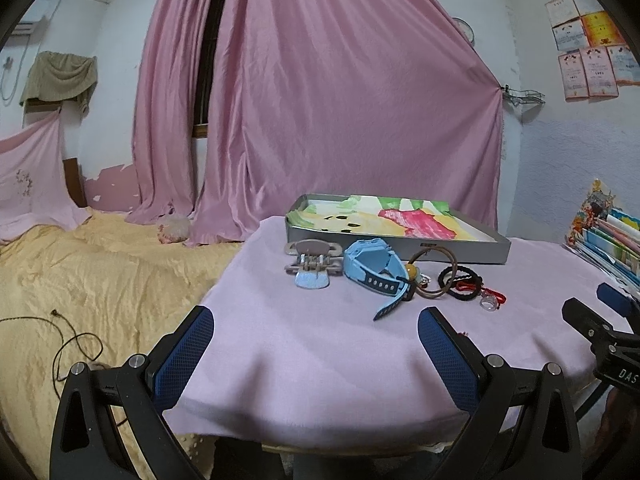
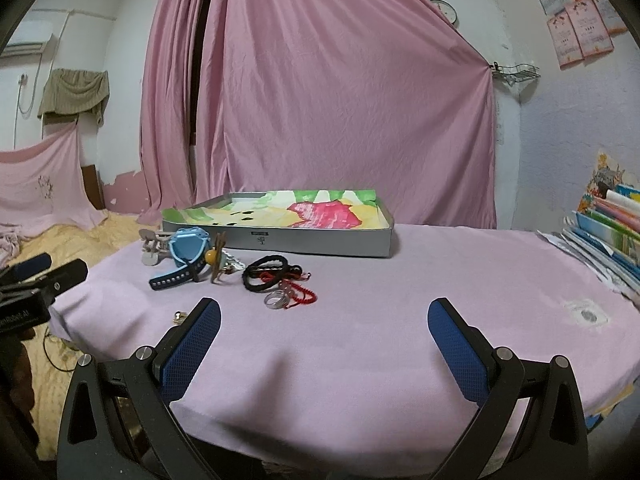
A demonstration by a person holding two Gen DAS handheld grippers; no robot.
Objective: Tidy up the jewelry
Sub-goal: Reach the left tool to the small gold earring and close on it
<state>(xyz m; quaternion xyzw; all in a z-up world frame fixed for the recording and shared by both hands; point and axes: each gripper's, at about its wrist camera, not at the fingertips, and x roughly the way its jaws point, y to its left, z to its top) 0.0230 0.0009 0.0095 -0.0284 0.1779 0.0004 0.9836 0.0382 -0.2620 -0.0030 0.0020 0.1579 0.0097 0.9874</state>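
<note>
A shallow grey tray (image 1: pixel 400 246) (image 2: pixel 320 242) lined with colourful paper stands at the back of the pink-covered table. In front of it lie a hair claw clip (image 1: pixel 312 266) (image 2: pixel 154 246), a light blue watch (image 1: pixel 374 266) (image 2: pixel 186 254), a brown cord with a yellow bead (image 1: pixel 412 270) (image 2: pixel 212 257), black hair ties (image 1: pixel 460 280) (image 2: pixel 266 270), a red string (image 2: pixel 302 294) and a clear ring (image 1: pixel 489 303) (image 2: pixel 277 300). A tiny gold piece (image 2: pixel 180 315) lies apart. My left gripper (image 1: pixel 316 330) and right gripper (image 2: pixel 324 322) hover open near the front edge, holding nothing.
A stack of books (image 1: pixel 608 240) (image 2: pixel 604 232) sits at the table's right edge. A bed with a yellow cover (image 1: pixel 80 280) and a black cable (image 1: pixel 68 340) lies to the left. Pink curtains (image 1: pixel 320 100) hang behind. A small torn patch (image 2: pixel 586 316) marks the cloth.
</note>
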